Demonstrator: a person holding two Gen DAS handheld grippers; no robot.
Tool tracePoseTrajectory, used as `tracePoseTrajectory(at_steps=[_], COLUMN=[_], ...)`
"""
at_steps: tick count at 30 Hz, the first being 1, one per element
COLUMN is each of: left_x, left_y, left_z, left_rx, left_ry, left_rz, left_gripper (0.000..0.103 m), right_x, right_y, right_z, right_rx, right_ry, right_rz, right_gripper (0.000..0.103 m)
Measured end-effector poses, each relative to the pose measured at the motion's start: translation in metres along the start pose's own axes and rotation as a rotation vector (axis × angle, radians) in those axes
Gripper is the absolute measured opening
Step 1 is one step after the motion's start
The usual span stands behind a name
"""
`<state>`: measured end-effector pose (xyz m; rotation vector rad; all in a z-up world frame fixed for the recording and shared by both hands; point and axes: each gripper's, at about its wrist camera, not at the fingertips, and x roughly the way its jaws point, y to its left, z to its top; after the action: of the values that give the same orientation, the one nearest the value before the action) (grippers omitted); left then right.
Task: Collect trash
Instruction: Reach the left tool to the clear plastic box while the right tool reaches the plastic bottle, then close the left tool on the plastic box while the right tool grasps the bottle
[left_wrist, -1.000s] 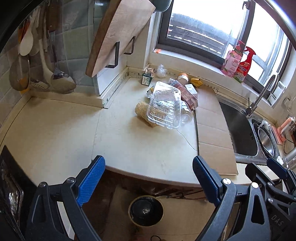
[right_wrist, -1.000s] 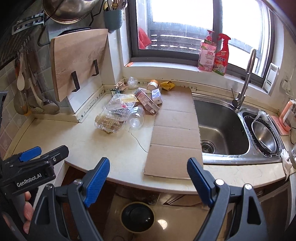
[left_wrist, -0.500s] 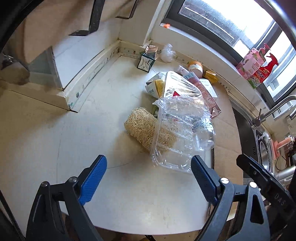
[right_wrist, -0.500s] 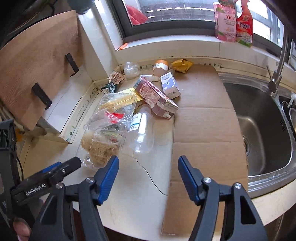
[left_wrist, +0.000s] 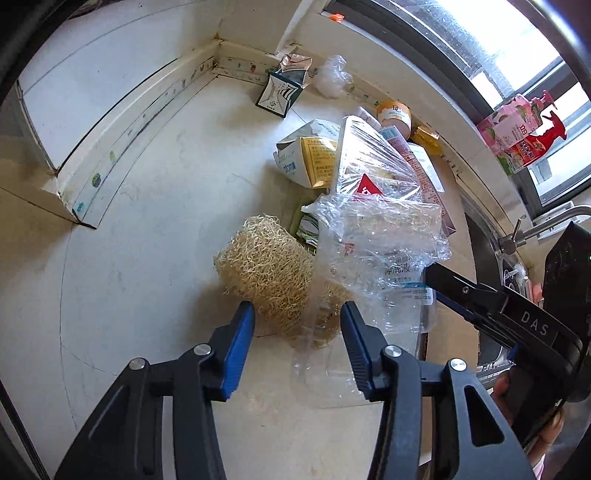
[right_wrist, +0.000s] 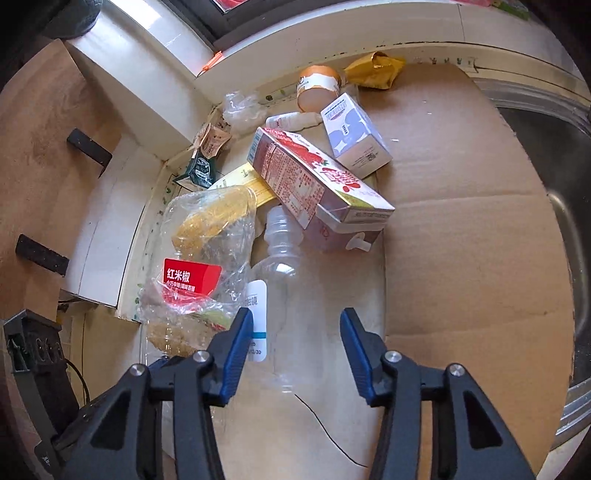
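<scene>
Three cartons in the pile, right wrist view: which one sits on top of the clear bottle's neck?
The long red strawberry-print carton: its near end overlaps the clear bottle neck. The white-and-blue carton and yellow carton lie clear of it.

The pale table (left_wrist: 140, 258) carries a loofah (left_wrist: 269, 273), crumpled clear packaging (left_wrist: 373, 236), a clear bottle (right_wrist: 291, 295), cartons, and a flat cardboard sheet (right_wrist: 472, 229) beside the sink (right_wrist: 569, 155)
</scene>
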<state>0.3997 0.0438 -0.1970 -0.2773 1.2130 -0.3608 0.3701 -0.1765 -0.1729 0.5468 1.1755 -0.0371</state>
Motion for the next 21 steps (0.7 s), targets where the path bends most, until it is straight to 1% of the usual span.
tracePoseTrajectory(at_steps=[1, 3, 4, 5, 7, 8, 10, 13, 15, 21], left_x=[0.001, -0.001, -0.002, -0.004, -0.008, -0.011, -0.018, -0.027, -0.034, -0.051], left_y=[-0.002, -0.003, -0.003, -0.003, -0.003, -0.003, -0.002, -0.002, -0.003, -0.009], left_z=[0.000, -0.001, -0.001, -0.002, -0.002, -0.003, -0.005, -0.007, -0.010, -0.023], left_rx=[0.006, 0.016, 0.018, 0.022, 0.027, 0.028, 0.035, 0.040, 0.045, 0.062], left_ry=[-0.002, -0.004, -0.007, -0.013, -0.022, -0.028, -0.044, -0.063, -0.075, -0.106], left_rz=[0.008, 0.014, 0.017, 0.021, 0.017, 0.018, 0.010, -0.007, -0.024, -0.045], left_gripper=[0.046, 0.038, 0.037, 0.031, 0.026, 0.018, 0.013, 0.010, 0.008, 0.007], right_x=[0.003, 0.007, 0.010, 0.013, 0.016, 0.016, 0.015, 0.014, 0.012, -0.005], right_y=[0.001, 0.003, 0.004, 0.005, 0.007, 0.008, 0.008, 0.006, 0.005, 0.004], right_z=[0.000, 0.000, 0.000, 0.000, 0.001, 0.000, 0.000, -0.001, -0.004, -0.014], right_rx=[0.003, 0.002, 0.003, 0.006, 0.016, 0.018, 0.017, 0.022, 0.019, 0.014], right_ry=[0.007, 0.020, 0.030, 0.040, 0.041, 0.040, 0.038, 0.043, 0.040, 0.002], right_rz=[0.010, 0.026, 0.036, 0.045, 0.050, 0.048, 0.046, 0.058, 0.051, 0.054], right_gripper=[0.050, 0.050, 0.050, 0.050, 0.051, 0.051, 0.050, 0.049, 0.047, 0.046])
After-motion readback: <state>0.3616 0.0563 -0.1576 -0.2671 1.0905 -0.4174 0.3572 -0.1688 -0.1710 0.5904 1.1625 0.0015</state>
